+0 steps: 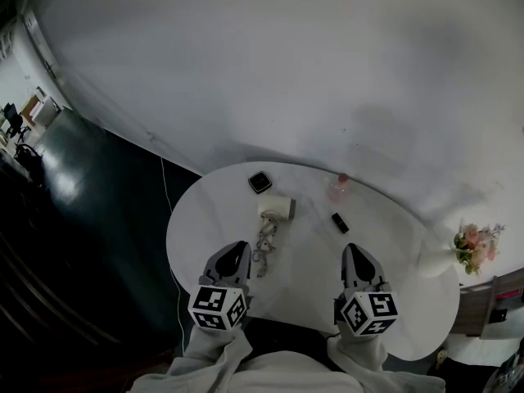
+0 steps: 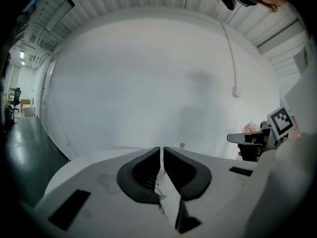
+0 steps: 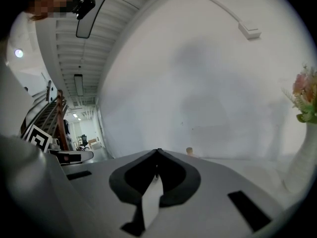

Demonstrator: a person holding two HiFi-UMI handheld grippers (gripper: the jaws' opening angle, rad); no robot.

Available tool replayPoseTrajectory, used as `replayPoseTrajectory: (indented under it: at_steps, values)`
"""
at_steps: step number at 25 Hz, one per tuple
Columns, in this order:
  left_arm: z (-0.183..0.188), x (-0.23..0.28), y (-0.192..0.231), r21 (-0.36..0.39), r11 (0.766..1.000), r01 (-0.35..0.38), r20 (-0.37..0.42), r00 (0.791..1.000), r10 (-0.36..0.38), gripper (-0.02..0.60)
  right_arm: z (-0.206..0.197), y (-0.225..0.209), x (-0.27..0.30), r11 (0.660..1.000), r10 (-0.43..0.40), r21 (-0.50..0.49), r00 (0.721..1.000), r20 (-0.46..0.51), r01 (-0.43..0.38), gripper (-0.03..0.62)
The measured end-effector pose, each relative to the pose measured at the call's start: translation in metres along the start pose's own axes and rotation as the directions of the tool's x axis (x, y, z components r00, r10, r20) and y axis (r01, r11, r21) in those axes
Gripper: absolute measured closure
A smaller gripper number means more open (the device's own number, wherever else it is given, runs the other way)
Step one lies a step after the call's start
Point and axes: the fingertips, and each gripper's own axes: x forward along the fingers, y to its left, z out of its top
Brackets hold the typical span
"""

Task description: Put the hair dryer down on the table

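The white hair dryer [image 1: 277,209] lies on the round white table [image 1: 393,301], its pale cord [image 1: 265,250] coiled toward me. My left gripper [image 1: 237,248] hovers over the table's near left, just left of the cord, jaws shut with nothing between them [image 2: 162,148]. My right gripper [image 1: 352,250] is over the near right part of the table, apart from the dryer, and its tips meet on nothing [image 3: 158,151]. Neither gripper touches the hair dryer.
A black square object [image 1: 260,182] sits behind the dryer. A pink bottle [image 1: 340,187] and a small black object [image 1: 340,222] lie to the right. A white vase of flowers [image 1: 471,248] stands at the table's right edge. A white wall runs behind, dark floor at left.
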Motion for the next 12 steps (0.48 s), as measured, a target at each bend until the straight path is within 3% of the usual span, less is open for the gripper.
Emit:
replayPoseTrajectory:
  at_steps: [12]
  values:
    - [-0.0060,0.0054,0.0027,-0.001,1.000,0.018,-0.031,0.999,-0.018,0.549,-0.0027,0.0013,0.0012,1.000,-0.007,-0.001,1.000,-0.011,0.007,0.545]
